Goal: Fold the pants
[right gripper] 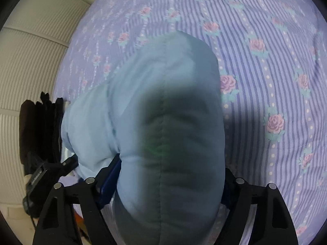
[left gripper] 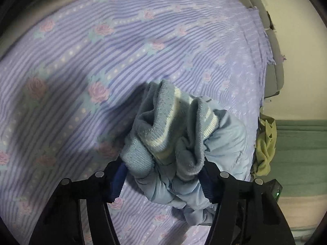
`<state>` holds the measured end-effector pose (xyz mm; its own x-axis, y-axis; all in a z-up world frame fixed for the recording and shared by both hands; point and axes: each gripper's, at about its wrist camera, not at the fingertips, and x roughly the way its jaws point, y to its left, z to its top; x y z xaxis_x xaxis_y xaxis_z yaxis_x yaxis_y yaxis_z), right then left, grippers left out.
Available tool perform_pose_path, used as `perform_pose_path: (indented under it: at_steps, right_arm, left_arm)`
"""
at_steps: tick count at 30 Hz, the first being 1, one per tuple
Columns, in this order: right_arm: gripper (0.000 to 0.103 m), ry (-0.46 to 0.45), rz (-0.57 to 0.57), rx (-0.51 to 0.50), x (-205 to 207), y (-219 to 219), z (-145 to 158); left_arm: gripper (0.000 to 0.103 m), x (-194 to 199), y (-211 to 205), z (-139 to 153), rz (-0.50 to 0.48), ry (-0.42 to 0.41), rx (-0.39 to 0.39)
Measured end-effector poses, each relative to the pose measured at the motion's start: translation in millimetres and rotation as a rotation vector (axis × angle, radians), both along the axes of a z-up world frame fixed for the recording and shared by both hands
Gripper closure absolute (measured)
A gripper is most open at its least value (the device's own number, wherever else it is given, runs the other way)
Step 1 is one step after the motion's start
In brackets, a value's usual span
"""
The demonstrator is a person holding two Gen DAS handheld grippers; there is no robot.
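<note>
In the left wrist view, the left gripper [left gripper: 163, 175] is being seen clamped on a bunched end of the light blue pants [left gripper: 222, 134], whose ribbed, white-striped cuff [left gripper: 161, 122] is being pushed up and forward between the two black fingers [left gripper: 116, 177]. The bundle is being held just above the striped, rose-printed bedsheet [left gripper: 92, 47], which is being shown stretching wide ahead and to the left of the gripper. To the right of the gripper, the sheet's fringed edge [left gripper: 267, 47] is being met by a pale wall, and a crumpled yellow-green cloth [left gripper: 264, 145] is lying just beside that edge. In the right wrist view, the right gripper [right gripper: 169, 185] is being seen closed around a thick, smooth fold of the same pants [right gripper: 163, 94], with a seam running straight forward from between the fingers. The fabric is being shown filling the middle of the view; bare sheet [right gripper: 276, 71] is lying ahead and to the right. To the left, the bed edge is bordered by a ribbed white panel [right gripper: 30, 65] and dark items [right gripper: 40, 126].
</note>
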<state>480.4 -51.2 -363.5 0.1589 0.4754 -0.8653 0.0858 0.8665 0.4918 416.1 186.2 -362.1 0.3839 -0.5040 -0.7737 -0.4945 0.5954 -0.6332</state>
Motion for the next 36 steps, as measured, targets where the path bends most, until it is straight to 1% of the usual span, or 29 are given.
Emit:
perform_pose_path:
  at_steps: [1,3,5,6,7,8,9,10,12,14,18,19,23,29,32,34,36]
  right_arm:
    - [0.023,0.004,-0.006,0.005,0.7,-2.1,-2.4]
    - [0.023,0.012,-0.011,0.016,3.9,-3.7,-8.8]
    - [0.023,0.007,0.006,0.003,6.2,-3.6,-9.4]
    - [0.025,0.007,0.009,-0.006,8.1,-1.3,-7.3]
    - [0.03,0.006,0.007,-0.007,9.0,-0.7,-4.5]
    - [0.033,0.002,0.01,-0.013,9.3,0.6,-0.9]
    - [0.04,-0.007,0.019,-0.022,8.4,2.5,4.1]
    - [0.043,-0.021,0.03,-0.033,8.5,8.6,9.7]
    - [0.047,-0.059,0.064,-0.065,2.7,13.3,25.4]
    - [0.049,-0.084,0.076,-0.07,-4.7,11.6,37.9]
    - [0.049,-0.135,0.082,-0.067,-24.3,4.2,66.6]
    - [0.049,-0.148,0.082,-0.064,-29.5,0.8,73.0]
    - [0.049,-0.235,0.092,-0.07,-59.8,-11.3,114.6]
    - [0.049,-0.349,0.089,-0.066,-99.1,-30.6,175.2]
    - [0.049,-0.403,0.083,-0.051,-118.5,-43.2,204.2]
    - [0.049,-0.441,0.081,-0.043,-133.7,-52.5,225.5]
    - [0.049,-0.468,0.079,-0.036,-144.2,-59.1,240.2]
  left_arm:
    - [0.041,0.8,-0.1,-4.1,0.006,0.008,-0.003]
    - [0.03,2.0,1.1,-14.3,0.019,0.03,-0.014]
    - [0.028,9.2,2.0,-25.3,0.047,0.054,-0.063]
    - [0.028,11.2,1.6,-26.6,0.051,0.06,-0.062]
    - [0.03,12.1,0.2,-25.2,0.047,0.065,-0.052]
    - [0.038,12.2,-1.5,-20.6,0.037,0.068,-0.035]
    - [0.042,10.9,-3.2,-12.8,0.017,0.059,-0.006]
    - [0.046,11.0,-7.6,-1.9,-0.02,0.041,0.038]
    - [0.051,8.9,-15.7,17.0,-0.086,0.007,0.114]
    - [0.052,3.5,-21.2,33.3,-0.128,-0.025,0.155]
    - [0.052,-13.1,-34.5,70.1,-0.186,-0.09,0.203]
    - [0.052,-18.2,-37.9,78.5,-0.193,-0.105,0.212]
    - [0.052,-33.1,-51.3,114.9,-0.208,-0.173,0.24]
    - [0.052,-59.7,-78.4,177.8,-0.208,-0.288,0.279]
    - [0.052,-79.1,-94.9,214.0,-0.216,-0.356,0.321]
    - [0.052,-85.2,-102.8,232.7,-0.215,-0.389,0.343]
    - [0.052,-98.3,-111.6,251.5,-0.212,-0.427,0.375]
